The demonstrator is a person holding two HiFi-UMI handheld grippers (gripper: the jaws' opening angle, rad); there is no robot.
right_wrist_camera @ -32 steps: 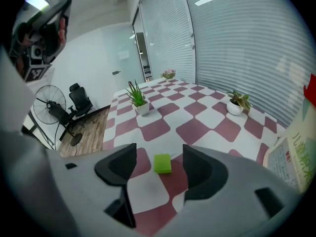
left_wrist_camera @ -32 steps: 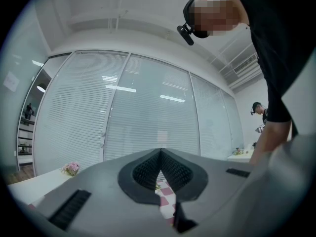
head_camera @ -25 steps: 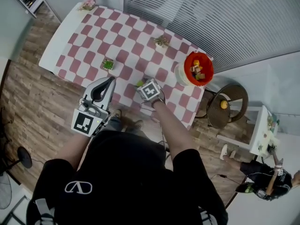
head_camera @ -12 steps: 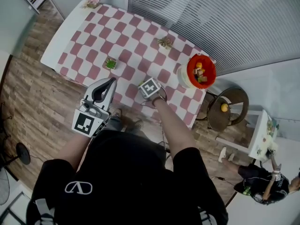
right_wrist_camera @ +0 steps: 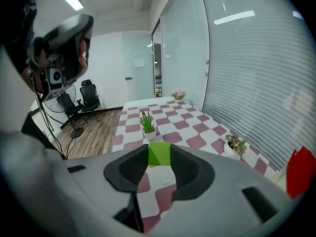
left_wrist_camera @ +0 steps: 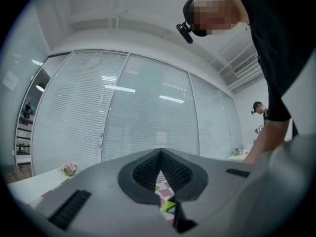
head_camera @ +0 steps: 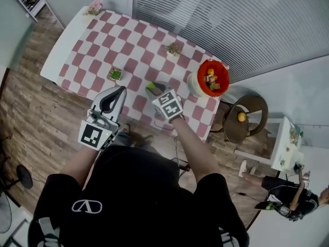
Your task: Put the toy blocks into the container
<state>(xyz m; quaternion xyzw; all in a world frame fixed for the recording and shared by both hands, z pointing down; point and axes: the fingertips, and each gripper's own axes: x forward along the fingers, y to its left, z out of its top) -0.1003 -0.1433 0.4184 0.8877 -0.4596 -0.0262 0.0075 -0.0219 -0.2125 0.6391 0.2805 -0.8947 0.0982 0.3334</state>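
A green toy block (right_wrist_camera: 159,151) is pinched between the pads of my right gripper (right_wrist_camera: 159,158), which is shut on it. In the head view the same green block (head_camera: 151,88) shows at the tip of the right gripper (head_camera: 154,90), over the near middle of the checked table (head_camera: 103,40). The red container (head_camera: 213,78) stands at the table's right end with several blocks inside; it shows as a red edge (right_wrist_camera: 300,172) in the right gripper view. My left gripper (head_camera: 121,90) hangs shut and empty off the table's near edge, its jaw tips (left_wrist_camera: 160,151) meeting.
Two small potted plants (head_camera: 115,74) (head_camera: 172,49) stand on the table, and pink flowers (head_camera: 95,6) sit at the far left corner. A round stool (head_camera: 245,117) with a yellow thing on it is just right of the table. A person crouches at the lower right (head_camera: 288,197).
My right gripper has drawn back a little toward me and lifted, and the green block now shows clearly in its jaws. The left gripper has stayed where it was.
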